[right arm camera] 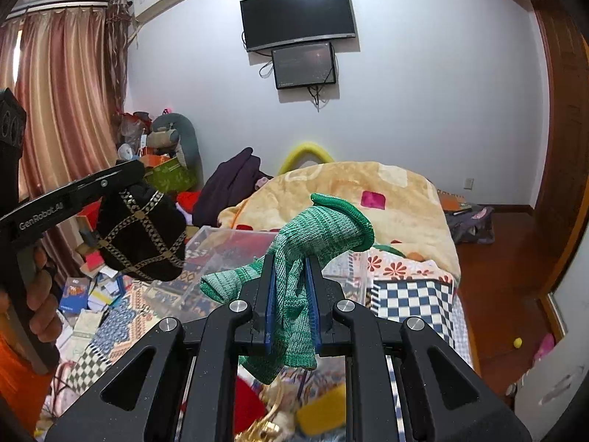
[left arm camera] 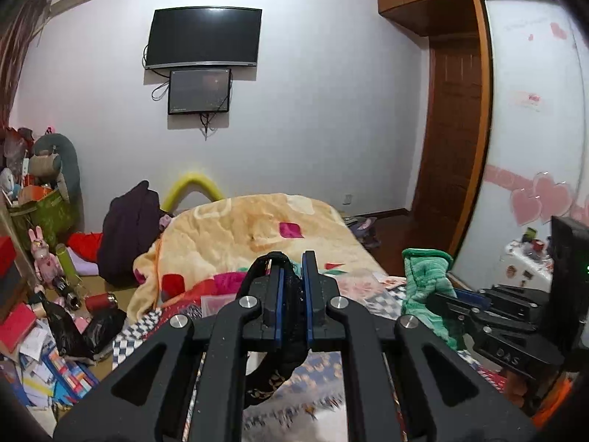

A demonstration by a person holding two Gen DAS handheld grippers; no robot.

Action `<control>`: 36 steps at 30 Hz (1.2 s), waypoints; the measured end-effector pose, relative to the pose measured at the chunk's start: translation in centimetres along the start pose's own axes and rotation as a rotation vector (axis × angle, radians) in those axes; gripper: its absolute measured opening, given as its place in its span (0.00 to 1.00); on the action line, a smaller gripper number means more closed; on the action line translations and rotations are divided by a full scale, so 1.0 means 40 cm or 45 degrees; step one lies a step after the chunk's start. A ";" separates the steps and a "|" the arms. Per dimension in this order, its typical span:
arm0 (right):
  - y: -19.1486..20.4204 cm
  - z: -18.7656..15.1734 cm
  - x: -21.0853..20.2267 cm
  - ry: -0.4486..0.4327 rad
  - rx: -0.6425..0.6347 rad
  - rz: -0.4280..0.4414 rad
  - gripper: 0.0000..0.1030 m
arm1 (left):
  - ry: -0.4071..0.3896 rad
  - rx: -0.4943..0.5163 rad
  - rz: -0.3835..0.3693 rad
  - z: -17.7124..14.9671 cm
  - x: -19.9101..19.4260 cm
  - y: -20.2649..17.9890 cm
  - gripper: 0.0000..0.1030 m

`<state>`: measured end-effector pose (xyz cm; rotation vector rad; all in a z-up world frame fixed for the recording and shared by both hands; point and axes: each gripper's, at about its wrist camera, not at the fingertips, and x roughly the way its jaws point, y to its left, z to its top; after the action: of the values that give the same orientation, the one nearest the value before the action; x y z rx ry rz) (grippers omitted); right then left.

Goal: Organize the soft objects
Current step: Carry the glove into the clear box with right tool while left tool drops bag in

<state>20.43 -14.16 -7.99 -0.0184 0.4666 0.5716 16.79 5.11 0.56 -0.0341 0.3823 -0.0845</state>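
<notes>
Green knit cloth point(right arm camera: 294, 294); black pouch point(right arm camera: 141, 235) with gold lattice.

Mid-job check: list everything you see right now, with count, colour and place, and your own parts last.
Green knit: 1, green, clamped in right gripper, above the bed.
Black pouch: 1, black with gold lattice, clamped in left gripper.
Clear bin: 1, transparent, on bed behind the knit.
Blanket: 1, cream-orange, far end of bed.
Screens: 2, black, on wall, smaller below larger.
Curtain: 1, pink-brown, left wall.
Dark clothing: 1 heap, purple-black, left of bed.
Floor clutter: many, mixed, left of bed.
Left gripper: jaws shut.
Right gripper: jaws shut.
</notes>
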 end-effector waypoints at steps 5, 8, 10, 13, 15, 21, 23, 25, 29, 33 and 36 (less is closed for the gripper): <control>0.007 0.000 0.059 0.061 -0.026 -0.011 0.13 | 0.089 -0.016 0.044 -0.036 0.111 0.008 0.08; 0.009 0.000 0.105 0.109 -0.033 -0.011 0.13 | 0.165 -0.046 0.030 -0.071 0.173 0.014 0.08; 0.011 -0.003 0.139 0.148 -0.049 -0.018 0.13 | 0.223 -0.070 -0.006 -0.095 0.209 0.020 0.08; 0.015 -0.009 0.188 0.224 -0.070 -0.018 0.13 | 0.300 -0.103 -0.068 -0.129 0.246 0.029 0.08; 0.018 -0.020 0.214 0.267 -0.089 -0.031 0.13 | 0.341 -0.123 -0.094 -0.148 0.259 0.035 0.08; 0.025 -0.053 0.259 0.371 -0.130 -0.048 0.14 | 0.444 -0.144 -0.155 -0.182 0.278 0.028 0.08; 0.031 -0.055 0.258 0.384 -0.144 -0.054 0.14 | 0.455 -0.123 -0.143 -0.189 0.276 0.020 0.09; 0.030 -0.055 0.254 0.397 -0.153 -0.055 0.17 | 0.474 -0.111 -0.151 -0.198 0.271 0.013 0.12; 0.027 -0.051 0.236 0.403 -0.137 -0.039 0.30 | 0.501 -0.128 -0.175 -0.215 0.259 0.015 0.13; 0.026 -0.049 0.202 0.365 -0.127 -0.027 0.34 | 0.489 -0.113 -0.147 -0.226 0.229 0.014 0.16; 0.027 -0.049 0.171 0.336 -0.120 -0.013 0.37 | 0.489 -0.123 -0.151 -0.229 0.208 0.016 0.36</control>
<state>24.09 -10.00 -12.55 -0.1882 0.6949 0.5835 21.09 4.83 -11.06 -0.1375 0.7687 -0.1912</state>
